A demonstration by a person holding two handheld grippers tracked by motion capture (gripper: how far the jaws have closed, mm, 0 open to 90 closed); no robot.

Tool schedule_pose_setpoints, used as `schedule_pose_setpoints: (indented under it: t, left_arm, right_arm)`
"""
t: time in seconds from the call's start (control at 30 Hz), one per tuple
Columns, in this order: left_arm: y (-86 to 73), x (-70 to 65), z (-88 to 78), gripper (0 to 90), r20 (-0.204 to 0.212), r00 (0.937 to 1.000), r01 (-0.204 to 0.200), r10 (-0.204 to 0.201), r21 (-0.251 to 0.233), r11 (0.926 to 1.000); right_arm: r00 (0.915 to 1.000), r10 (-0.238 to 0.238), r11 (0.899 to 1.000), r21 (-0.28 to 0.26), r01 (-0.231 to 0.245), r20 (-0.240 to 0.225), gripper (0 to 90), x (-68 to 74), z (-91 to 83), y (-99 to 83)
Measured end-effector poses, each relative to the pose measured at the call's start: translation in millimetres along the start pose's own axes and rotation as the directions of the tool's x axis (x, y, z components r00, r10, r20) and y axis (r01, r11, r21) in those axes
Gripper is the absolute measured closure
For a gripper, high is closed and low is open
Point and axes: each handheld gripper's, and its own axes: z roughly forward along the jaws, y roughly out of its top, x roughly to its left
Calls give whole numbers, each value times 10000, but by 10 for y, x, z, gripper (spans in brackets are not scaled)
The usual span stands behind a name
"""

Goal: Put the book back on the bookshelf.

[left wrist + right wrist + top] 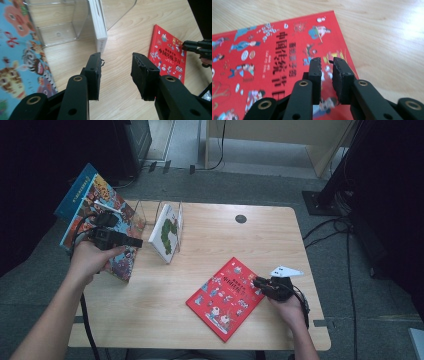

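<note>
A red picture book lies flat on the wooden table, front right. My right gripper hovers low over that book's right edge, its jaws a narrow gap apart with nothing pinched between them. My left gripper is open and empty above bare wood, pointing right. Beside it a large colourful book leans at the table's left edge. A white book with green art stands in a clear rack. The left gripper view also catches the red book and the right gripper.
A dark round hole marks the table's back middle. Cables and a black stand base lie on the floor beyond the right edge. A blue book sits behind the colourful one.
</note>
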Motion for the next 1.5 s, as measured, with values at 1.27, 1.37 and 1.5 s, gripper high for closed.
schedule_pose_setpoints:
  t: [1.27, 1.37, 1.5]
  left_arm:
    - [-202, -204, 748, 657, 916, 9899, -1123, 1078, 460, 9926]
    - [-259, -203, 759, 691, 923, 9910, -1007, 965, 423, 9940]
    - [-327, -212, 760, 731, 796, 9920, -1004, 976, 310, 9945]
  right_arm:
    - [9964, 633, 9974, 312, -651, 572, 869, 61, -43, -262]
    - [9963, 631, 9972, 369, -654, 582, 875, 75, 27, -200]
    - [9968, 608, 9971, 418, -631, 525, 878, 79, 105, -134]
